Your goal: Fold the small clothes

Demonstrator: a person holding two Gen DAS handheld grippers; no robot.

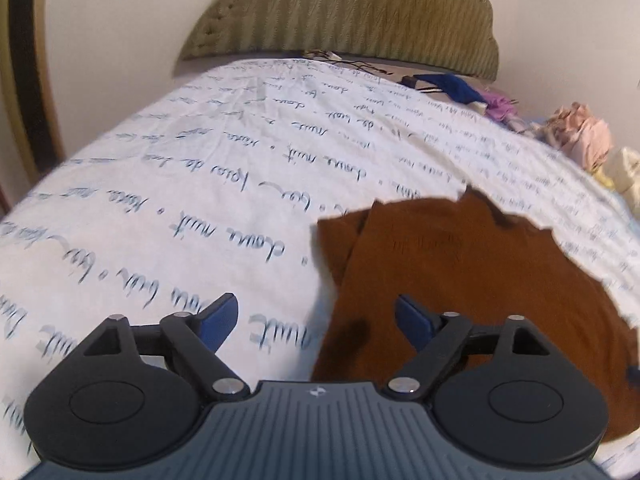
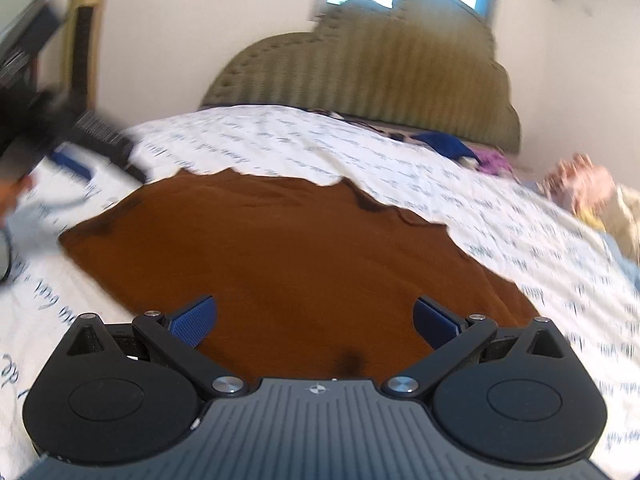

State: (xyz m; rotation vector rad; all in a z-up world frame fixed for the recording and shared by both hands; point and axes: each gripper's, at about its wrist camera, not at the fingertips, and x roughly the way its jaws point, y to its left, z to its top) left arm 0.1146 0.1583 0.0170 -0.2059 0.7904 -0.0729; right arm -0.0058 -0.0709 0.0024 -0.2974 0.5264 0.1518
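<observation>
A brown garment lies spread flat on a white bedsheet with blue script. It also shows in the right wrist view, filling the middle. My left gripper is open and empty, over the garment's left edge, with one blue pad above the sheet and one above the cloth. My right gripper is open and empty, above the near part of the garment. The left gripper appears blurred at the far left of the right wrist view.
A green padded headboard stands at the far end of the bed. Blue and purple clothes lie near it. A pile of pink and pale clothes sits at the right edge of the bed. A wooden frame stands at left.
</observation>
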